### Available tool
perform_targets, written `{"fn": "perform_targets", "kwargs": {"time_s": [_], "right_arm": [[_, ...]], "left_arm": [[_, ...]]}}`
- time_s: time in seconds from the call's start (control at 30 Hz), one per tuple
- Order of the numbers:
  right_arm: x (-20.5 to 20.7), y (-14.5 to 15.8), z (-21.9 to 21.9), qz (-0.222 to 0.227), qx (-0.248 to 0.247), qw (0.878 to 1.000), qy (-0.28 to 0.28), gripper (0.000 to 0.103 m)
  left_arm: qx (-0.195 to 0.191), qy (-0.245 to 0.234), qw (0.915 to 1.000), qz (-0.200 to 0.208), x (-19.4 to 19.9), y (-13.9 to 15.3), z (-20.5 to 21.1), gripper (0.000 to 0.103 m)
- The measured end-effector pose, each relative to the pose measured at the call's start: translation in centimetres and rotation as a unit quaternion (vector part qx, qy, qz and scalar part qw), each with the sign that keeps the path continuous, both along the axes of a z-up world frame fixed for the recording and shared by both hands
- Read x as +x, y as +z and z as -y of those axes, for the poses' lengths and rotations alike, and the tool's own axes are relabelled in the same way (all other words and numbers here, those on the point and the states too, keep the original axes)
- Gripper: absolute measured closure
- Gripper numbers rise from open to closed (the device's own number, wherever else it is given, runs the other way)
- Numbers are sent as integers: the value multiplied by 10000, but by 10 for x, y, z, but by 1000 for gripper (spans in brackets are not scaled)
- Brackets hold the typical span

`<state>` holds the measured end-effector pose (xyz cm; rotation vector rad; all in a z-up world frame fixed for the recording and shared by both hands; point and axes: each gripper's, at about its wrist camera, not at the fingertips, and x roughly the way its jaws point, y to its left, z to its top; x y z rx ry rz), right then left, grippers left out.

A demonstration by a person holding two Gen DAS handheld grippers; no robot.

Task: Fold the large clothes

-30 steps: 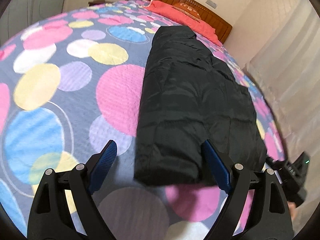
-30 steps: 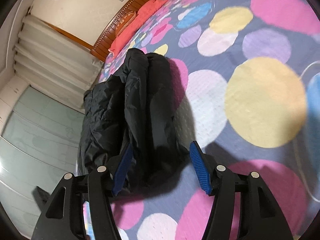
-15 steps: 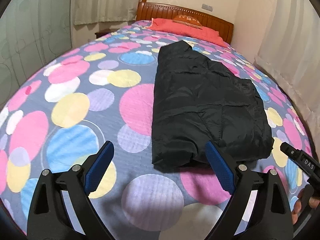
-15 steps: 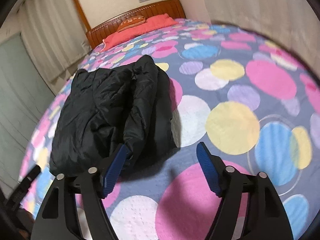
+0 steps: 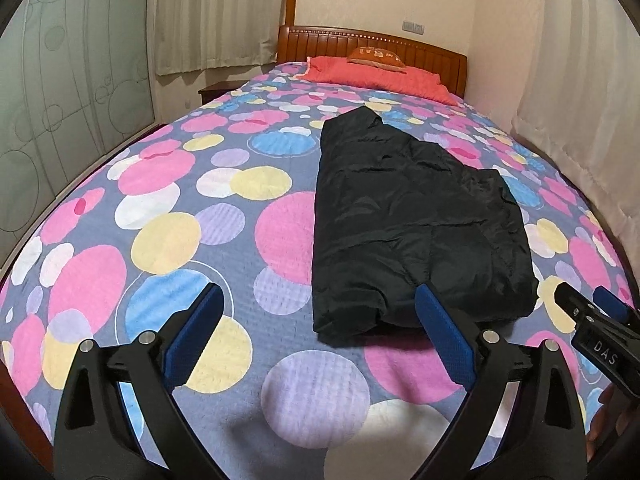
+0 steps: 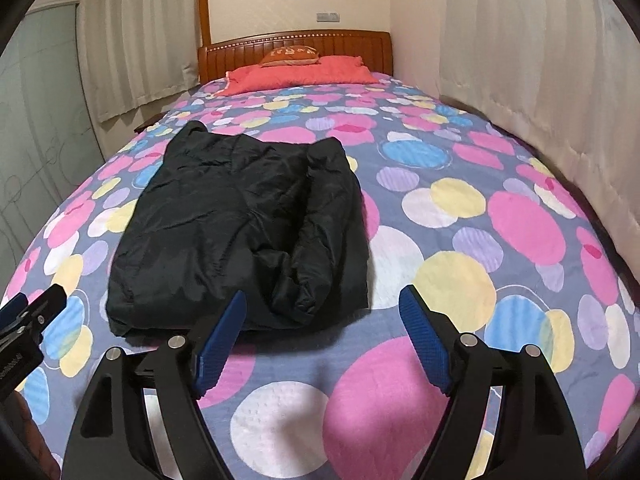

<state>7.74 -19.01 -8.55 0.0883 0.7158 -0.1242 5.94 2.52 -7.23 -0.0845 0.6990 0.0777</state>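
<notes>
A black padded jacket (image 5: pixel 400 220) lies folded into a long block on the spotted bedspread (image 5: pixel 168 240), its near end just beyond my fingertips. My left gripper (image 5: pixel 318 294) hovers above the bed in front of the jacket's near left corner; its jaws are opening and hold nothing. In the right wrist view the same jacket (image 6: pixel 240 220) shows a sleeve folded along its right side. My right gripper (image 6: pixel 323 296) hangs before the near right corner, jaws opening, nothing between them. Each view catches the other gripper's tip at its edge: the right gripper (image 5: pixel 592 320) and the left gripper (image 6: pixel 28 312).
A red pillow (image 5: pixel 380 76) with an orange cushion (image 5: pixel 376 56) lies against the wooden headboard (image 5: pixel 432 52). Curtains (image 6: pixel 540 80) hang close along the bed's right side, and a frosted glass door (image 5: pixel 60 120) stands on the left. Bare bedspread (image 6: pixel 480 220) stretches on both sides of the jacket.
Both grippers have let go of the jacket's near end, risen, pulled back and levelled out. Their jaws stand wider. The jacket lies flat, farther from the fingertips.
</notes>
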Motion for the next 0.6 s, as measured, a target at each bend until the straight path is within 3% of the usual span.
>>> {"fn": "perform_targets", "kwargs": {"time_s": [0.3,0.6], "right_arm": [[-13,21,-9,256,-95,9996,29,25],[-16,24,-12,312,-137,9994,56,25]], "left_arm": [[15,30,9998,176,-9,15,3,7],[88,-41,9997,228,-13,19,9,7]]}}
